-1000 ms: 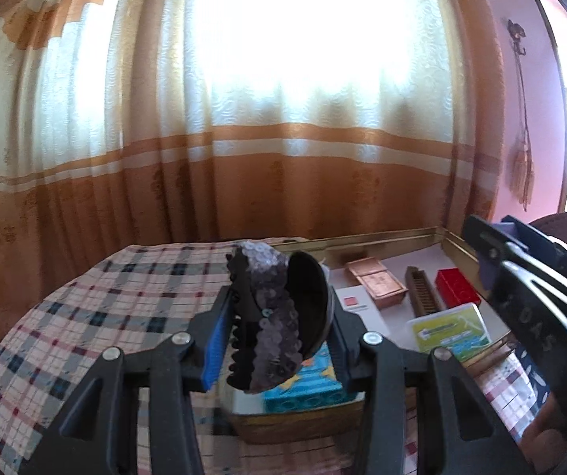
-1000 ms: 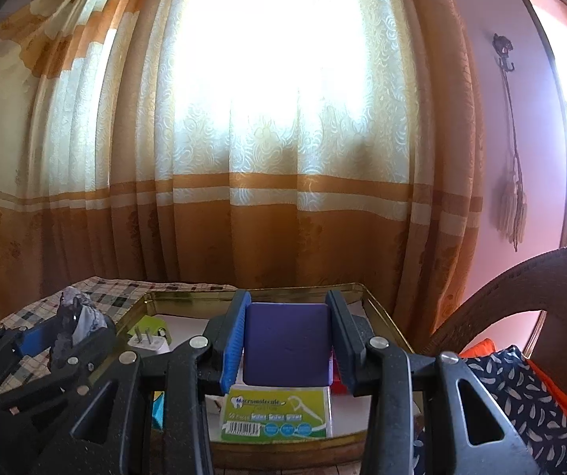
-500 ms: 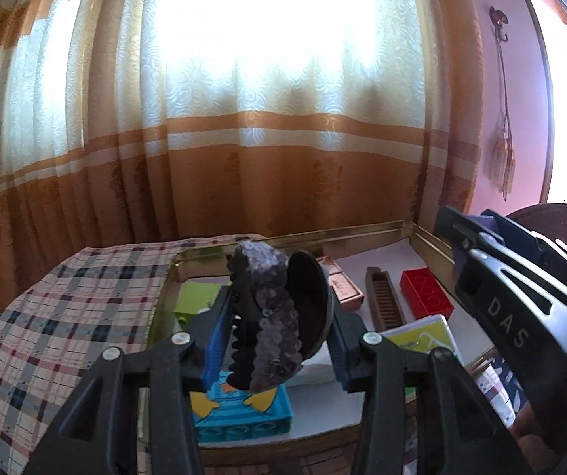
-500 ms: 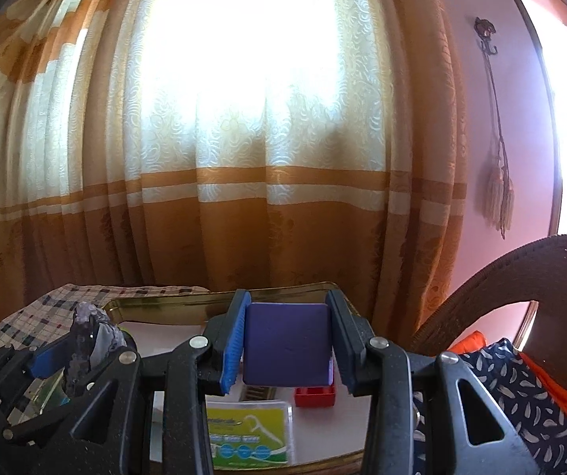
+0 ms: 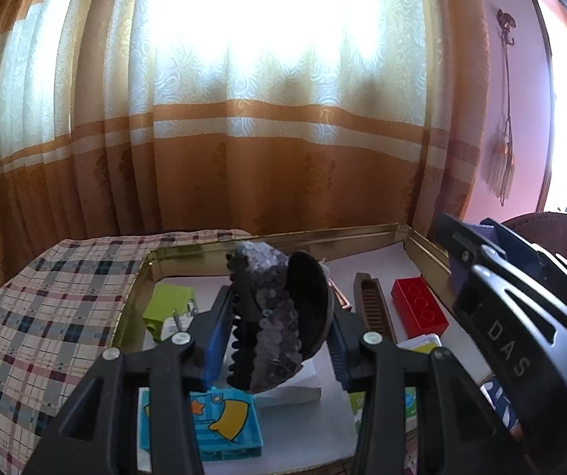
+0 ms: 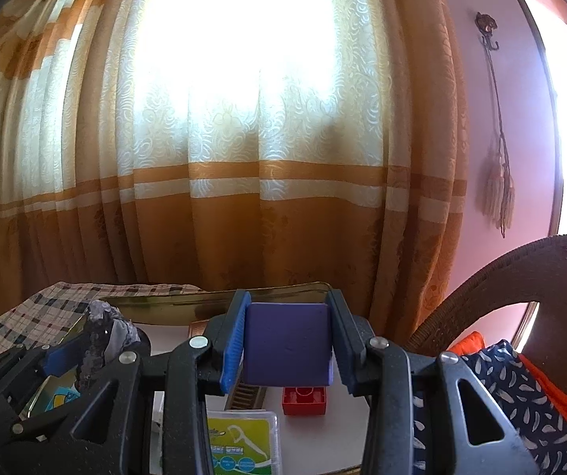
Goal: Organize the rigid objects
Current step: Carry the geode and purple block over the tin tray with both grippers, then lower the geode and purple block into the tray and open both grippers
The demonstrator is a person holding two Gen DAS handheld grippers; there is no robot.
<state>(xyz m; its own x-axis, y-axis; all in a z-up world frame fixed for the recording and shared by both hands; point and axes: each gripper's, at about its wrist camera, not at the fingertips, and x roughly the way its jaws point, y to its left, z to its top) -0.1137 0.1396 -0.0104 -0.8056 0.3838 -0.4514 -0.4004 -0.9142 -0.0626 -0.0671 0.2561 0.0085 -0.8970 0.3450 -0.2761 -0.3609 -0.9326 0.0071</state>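
Left gripper [image 5: 273, 334]: jaws closed on a sequinned hair clip [image 5: 269, 316], which stands upright between the blue pads, its toothed edge toward the left pad. It is held above the tray [image 5: 275, 237], clear of everything in it.

Below and ahead of the left gripper: green box [image 5: 168, 304] to the left near the tray's left rim; blue card with a yellow shape [image 5: 224, 423] directly beneath; white pad [image 5: 299, 386] just right of it. Brown comb [image 5: 374, 304] and red brick [image 5: 420, 306] lie ahead to the right, side by side, apart. Bare white tray floor shows ahead of the brick, up to the far rim.

Right gripper [image 6: 286, 346]: jaws closed on a purple block [image 6: 286, 342], gripped by its two side faces, held above the tray. Beneath it: red brick [image 6: 304, 394], comb [image 6: 246, 394], floss pick pack [image 6: 244, 447] nearest the camera. Tray's far rim [image 6: 220, 297] lies ahead.

The grippers sit close side by side. Checked cloth [image 5: 46, 308] covers the table left of the tray; chair back [image 6: 521, 269] curves to the right.
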